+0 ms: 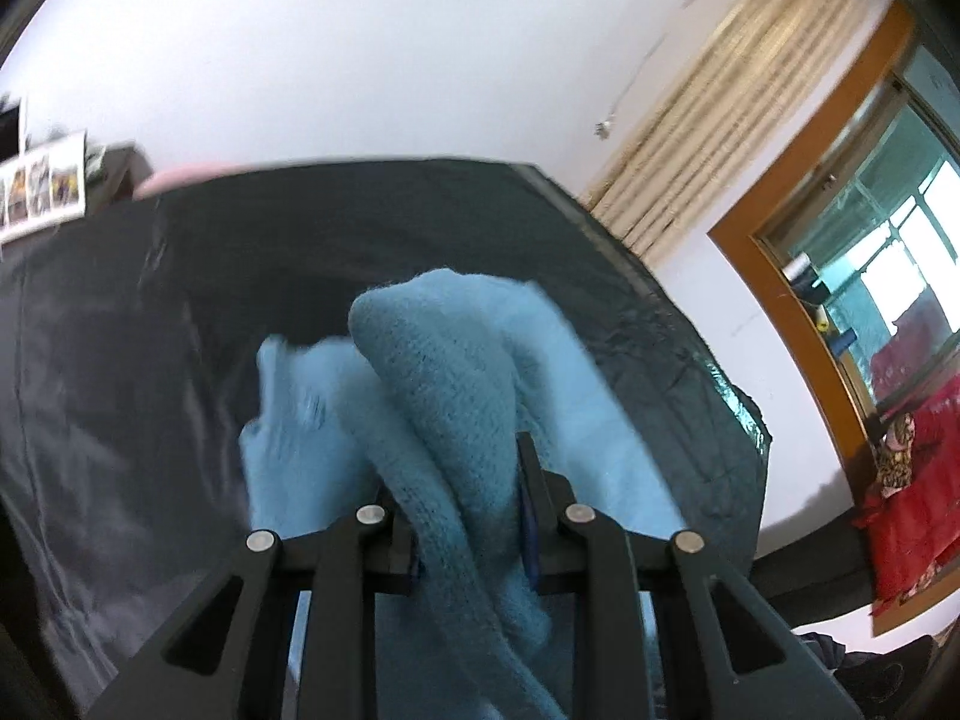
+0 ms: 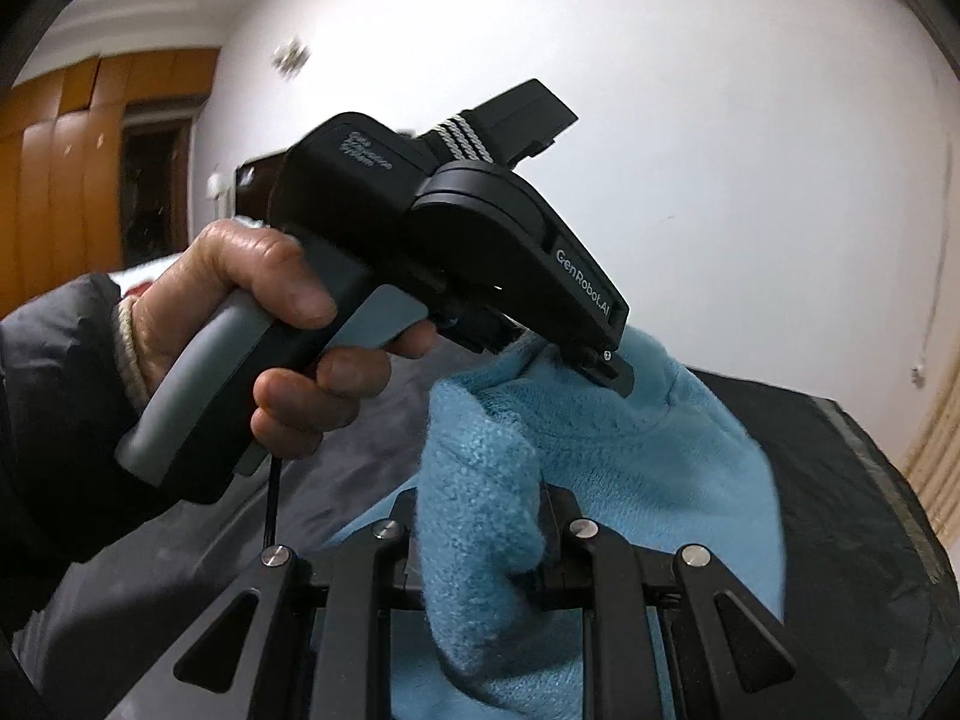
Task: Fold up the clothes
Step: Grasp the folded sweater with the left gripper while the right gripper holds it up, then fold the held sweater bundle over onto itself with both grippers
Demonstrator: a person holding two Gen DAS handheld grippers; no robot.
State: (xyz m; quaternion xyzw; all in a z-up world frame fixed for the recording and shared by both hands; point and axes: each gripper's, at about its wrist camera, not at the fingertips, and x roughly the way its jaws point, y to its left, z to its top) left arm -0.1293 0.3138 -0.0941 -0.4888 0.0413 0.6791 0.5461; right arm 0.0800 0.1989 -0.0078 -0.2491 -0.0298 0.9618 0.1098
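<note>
White wall fills both frames' tops; centre-frame, left gripper (image 1: 465, 516) and right gripper (image 2: 480, 531) each pinch the blue sweater (image 1: 456, 396) above dark cloth (image 1: 150, 330).

The left wrist fisheye looked forward and upward along its own fingers, very near the blue sweater (image 1: 456, 396), with the window (image 1: 864, 276) at three o'clock. The right wrist fisheye, equally near, faced the left gripper (image 2: 612, 369) at twelve o'clock (the hand (image 2: 252, 324) at nine). Both views shared the sweater, dark cover (image 1: 150, 330) and white wall (image 1: 360, 48).
</note>
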